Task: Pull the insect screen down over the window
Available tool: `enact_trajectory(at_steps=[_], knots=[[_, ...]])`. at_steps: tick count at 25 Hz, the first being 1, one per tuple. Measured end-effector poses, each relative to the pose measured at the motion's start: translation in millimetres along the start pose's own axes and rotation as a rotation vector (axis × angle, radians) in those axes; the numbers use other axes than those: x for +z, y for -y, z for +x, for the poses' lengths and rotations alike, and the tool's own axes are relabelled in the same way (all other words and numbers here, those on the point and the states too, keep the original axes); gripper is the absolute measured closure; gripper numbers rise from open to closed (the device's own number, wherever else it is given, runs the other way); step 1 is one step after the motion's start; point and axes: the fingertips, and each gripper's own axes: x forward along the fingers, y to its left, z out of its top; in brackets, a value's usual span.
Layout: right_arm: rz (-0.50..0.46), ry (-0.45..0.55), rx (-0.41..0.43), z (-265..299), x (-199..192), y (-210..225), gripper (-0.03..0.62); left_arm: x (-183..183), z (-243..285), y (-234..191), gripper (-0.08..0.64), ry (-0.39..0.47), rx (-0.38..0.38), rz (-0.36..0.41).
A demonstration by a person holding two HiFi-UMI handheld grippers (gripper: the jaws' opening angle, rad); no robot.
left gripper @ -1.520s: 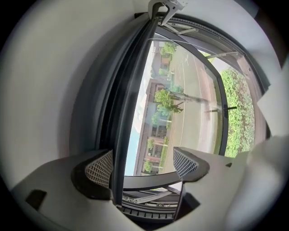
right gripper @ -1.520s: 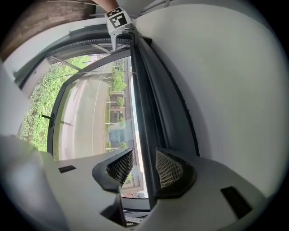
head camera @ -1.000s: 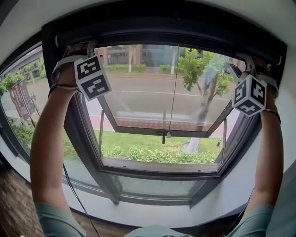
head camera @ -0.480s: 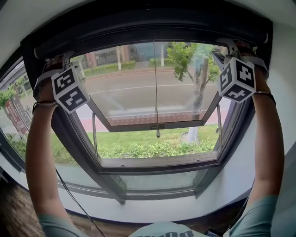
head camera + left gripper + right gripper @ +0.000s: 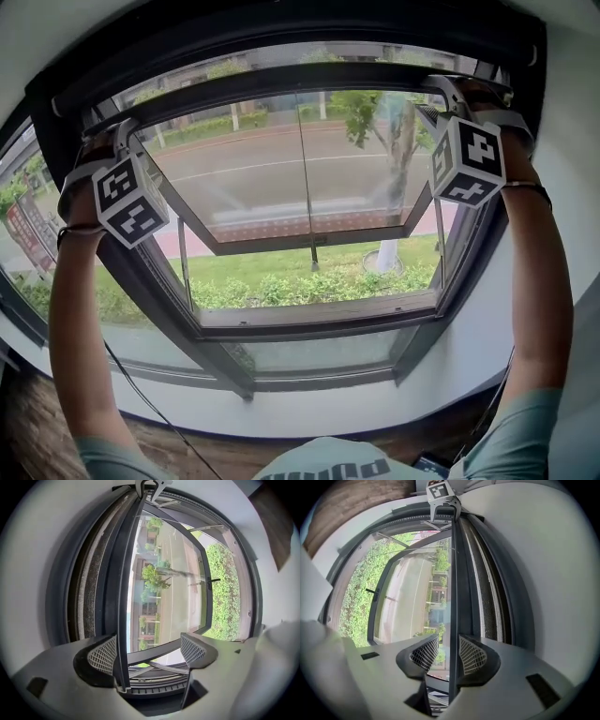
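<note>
The insect screen's dark pull bar (image 5: 281,82) runs across the top of the window, with a narrow strip of mesh (image 5: 281,56) showing above it. My left gripper (image 5: 124,129) is at the bar's left end. In the left gripper view its jaws (image 5: 149,651) stand wide apart, and the bar (image 5: 123,620) lies against one finger (image 5: 104,654). My right gripper (image 5: 441,92) is at the bar's right end. There the jaws (image 5: 449,653) sit close on both sides of the bar (image 5: 453,597).
Behind the screen, the glass sash (image 5: 300,169) is tilted open outward, its handle (image 5: 314,253) hanging at the lower rail. The dark window frame (image 5: 150,281) and sill (image 5: 309,323) lie below. The screen housing (image 5: 281,28) caps the top. Street, grass and trees are outside.
Both grippers have come down with the pull bar, which has left the top housing. A strip of mesh now shows above it. The head camera has tilted, shifting the window in view.
</note>
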Motion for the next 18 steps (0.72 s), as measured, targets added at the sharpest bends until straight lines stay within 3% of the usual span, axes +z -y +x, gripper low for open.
enact_trajectory(at_steps=[6, 18], knots=[[0.015, 0.019, 0.125, -7.6, 6.3, -49.4, 0.477, -5.8, 2.5, 53.2, 0.144, 0.011, -0.085, 0.022], [-0.007, 0.022, 0.259, -24.6, 10.0, -160.3, 0.489, -8.0, 5.8, 168.9, 0.143, 0.025, -0.207, 0.068]])
